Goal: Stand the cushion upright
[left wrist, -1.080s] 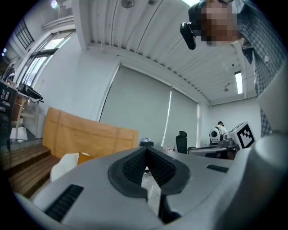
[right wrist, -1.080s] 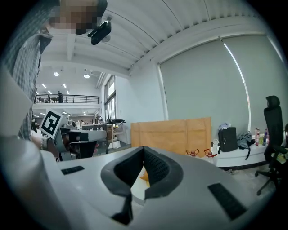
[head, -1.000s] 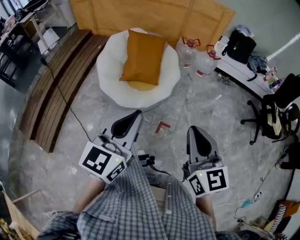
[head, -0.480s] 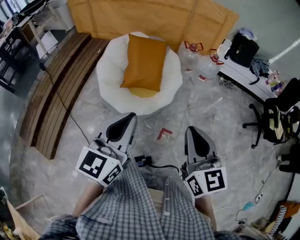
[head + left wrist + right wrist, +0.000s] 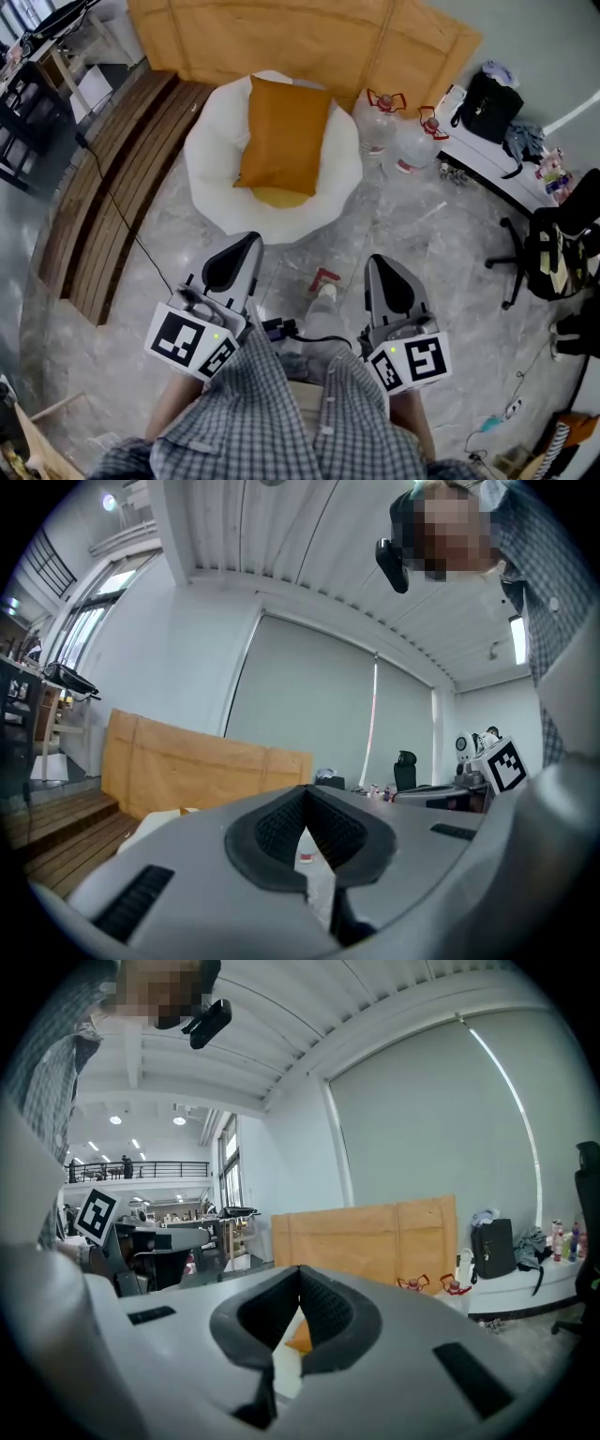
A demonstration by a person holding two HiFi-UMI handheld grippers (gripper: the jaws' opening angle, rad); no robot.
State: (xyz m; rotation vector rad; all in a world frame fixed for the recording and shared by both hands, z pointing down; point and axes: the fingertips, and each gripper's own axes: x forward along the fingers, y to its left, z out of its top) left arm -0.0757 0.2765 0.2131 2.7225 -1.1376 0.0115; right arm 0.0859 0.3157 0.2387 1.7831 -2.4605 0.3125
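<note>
Left gripper (image 5: 246, 242) and right gripper (image 5: 382, 262) both pressed together, empty, well short of the cushion (image 5: 284, 131) on the pouf (image 5: 208, 159). We'd spread them, pinch its far corners, tilt up.

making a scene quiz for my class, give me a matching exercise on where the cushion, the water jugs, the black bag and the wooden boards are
1 cushion
2 water jugs
3 black bag
4 wooden boards

a on the white bench
b lying on the white round seat
c floor, right of that seat in the head view
d floor, left of that seat in the head view

Pairs: 1-b, 2-c, 3-a, 4-d
</note>
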